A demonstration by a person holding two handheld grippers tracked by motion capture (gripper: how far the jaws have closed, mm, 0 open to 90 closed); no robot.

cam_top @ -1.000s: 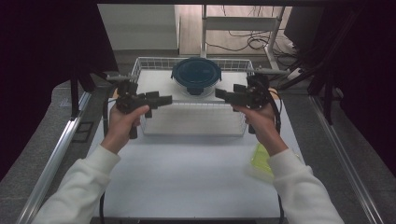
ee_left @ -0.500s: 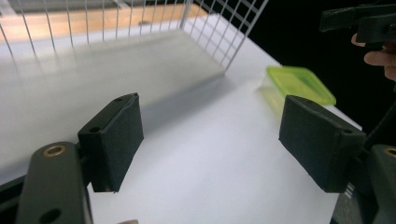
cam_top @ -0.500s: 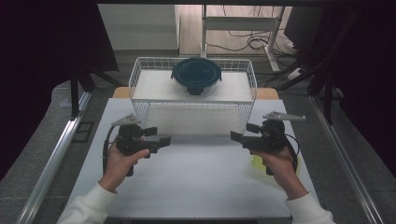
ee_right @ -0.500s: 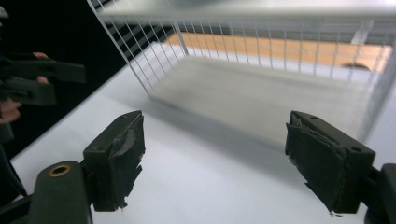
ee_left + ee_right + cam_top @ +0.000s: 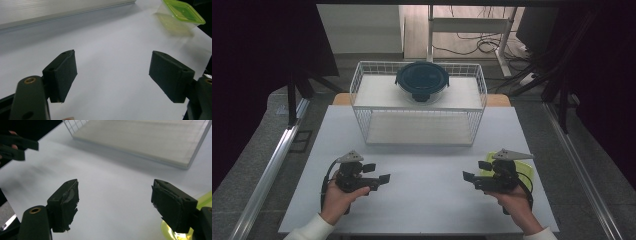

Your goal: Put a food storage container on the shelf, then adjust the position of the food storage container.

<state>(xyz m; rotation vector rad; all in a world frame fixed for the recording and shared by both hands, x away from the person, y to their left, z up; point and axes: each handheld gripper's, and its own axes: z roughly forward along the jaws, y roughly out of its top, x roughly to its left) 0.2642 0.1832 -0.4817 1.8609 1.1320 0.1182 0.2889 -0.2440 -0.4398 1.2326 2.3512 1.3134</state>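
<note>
Both grippers stand open and empty low in the high view, the left gripper (image 5: 379, 172) at lower left and the right gripper (image 5: 476, 171) at lower right, just beside the green-lidded container (image 5: 522, 167) on the white table (image 5: 427, 195). At upper centre, a round dark-lidded glass container (image 5: 422, 80) rests on the wire rack (image 5: 362, 90). Judging by this, a pickup is about to start; the next move calls for the right gripper to turn toward the green-lidded container and close on its rim.

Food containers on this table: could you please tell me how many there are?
2: a dark-lidded round container on the wire rack's top shelf, and a green-lidded container by the right claw.
</note>
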